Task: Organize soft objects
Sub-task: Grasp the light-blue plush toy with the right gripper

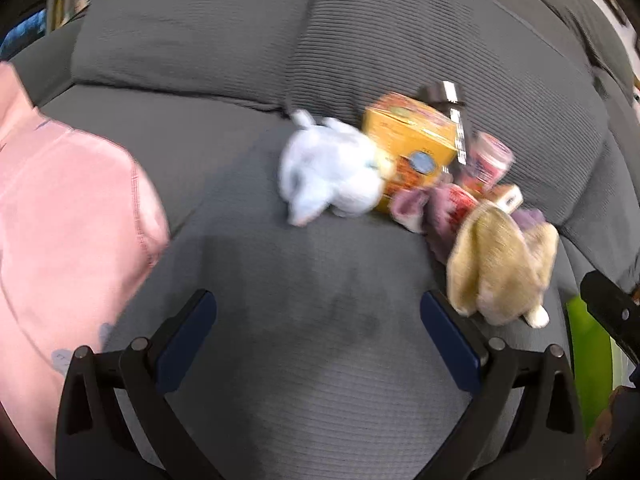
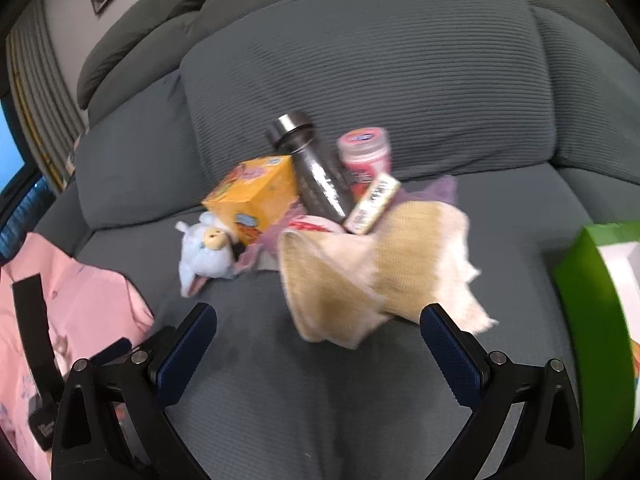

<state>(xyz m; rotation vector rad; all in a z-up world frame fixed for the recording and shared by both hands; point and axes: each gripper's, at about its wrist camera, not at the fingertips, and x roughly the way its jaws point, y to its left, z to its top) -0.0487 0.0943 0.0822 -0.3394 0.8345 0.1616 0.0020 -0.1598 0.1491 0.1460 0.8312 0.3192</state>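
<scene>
Right wrist view: we're at the approach step, nothing picked up yet. Right gripper has its jaws wide apart w/ nothing between them, just short of the beige cloth; left gripper likewise spread and bare. Blue plush toy lies against the orange box, w/ bottle and jar behind. Next move, we reckon: close in on the cloth, pinch a fold. Surface is a grey sofa; pink garment to the left, green box to the right.
</scene>
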